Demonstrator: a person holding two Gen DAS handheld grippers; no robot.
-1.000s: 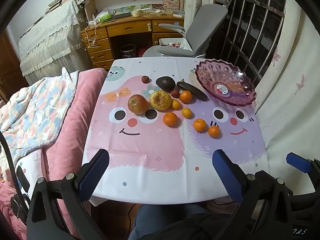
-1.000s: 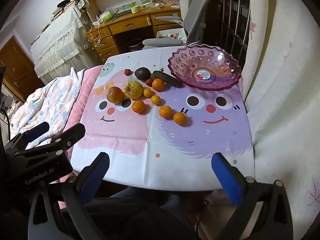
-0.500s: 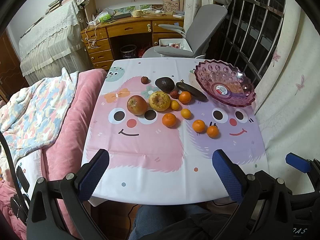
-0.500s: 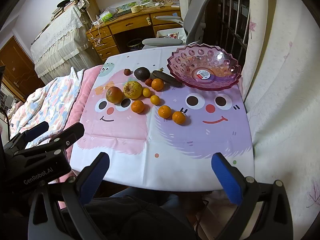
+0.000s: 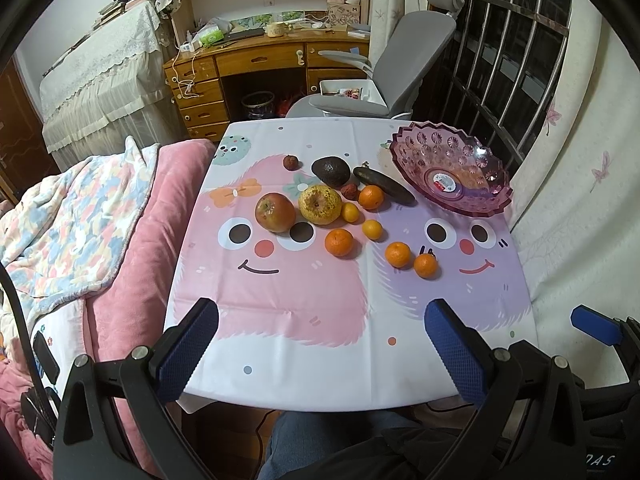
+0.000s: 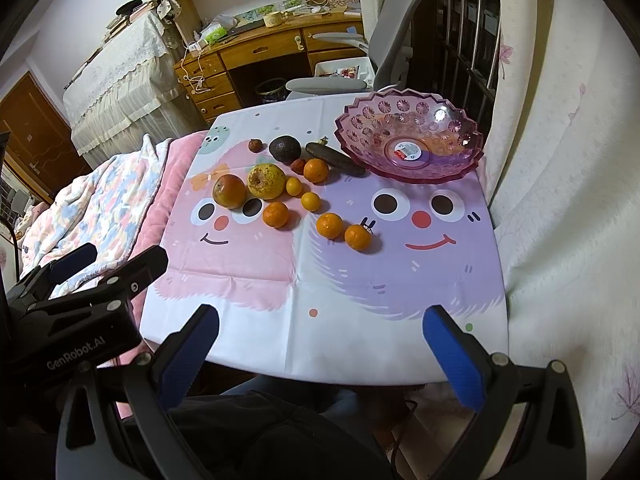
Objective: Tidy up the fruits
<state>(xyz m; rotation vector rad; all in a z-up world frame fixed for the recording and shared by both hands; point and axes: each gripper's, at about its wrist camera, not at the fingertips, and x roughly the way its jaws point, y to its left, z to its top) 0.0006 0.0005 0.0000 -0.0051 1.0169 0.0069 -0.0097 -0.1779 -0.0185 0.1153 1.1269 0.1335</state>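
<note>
While both tools hung over the near edge of the table [image 5: 280,384], its glossy cloth, printed with a pink and a purple furry face, filled most of each view. The left gripper [image 5: 320,344] was spread wide with nothing between its blue, knurled pads; the right gripper [image 6: 320,352] stood equally wide and empty. All the fruit lay well apart from both, toward twelve o'clock.

The scalloped pink bowl [image 5: 480,200] of clear moulded plastic, dimpled with round facets and carrying a sticker in its base, sat at one o'clock from the left gripper and held no fruit. Beside its nine o'clock rim lay a long, dark, tapered fruit [image 5: 384,186], then a pebbly, egg-shaped avocado [image 5: 330,171]. Nearer sat a round red-brown apple [image 5: 275,213], touching or just beside a blotchy yellow pear [image 5: 319,205] at its three o'clock. Five smooth mandarins ran toward four o'clock; the nearest pair [image 6: 346,231] sat just beside each other. A small bumpy red fruit [image 5: 350,192] rested between pear and dark fruit, another [image 5: 291,162] alone at eleven o'clock.
</note>
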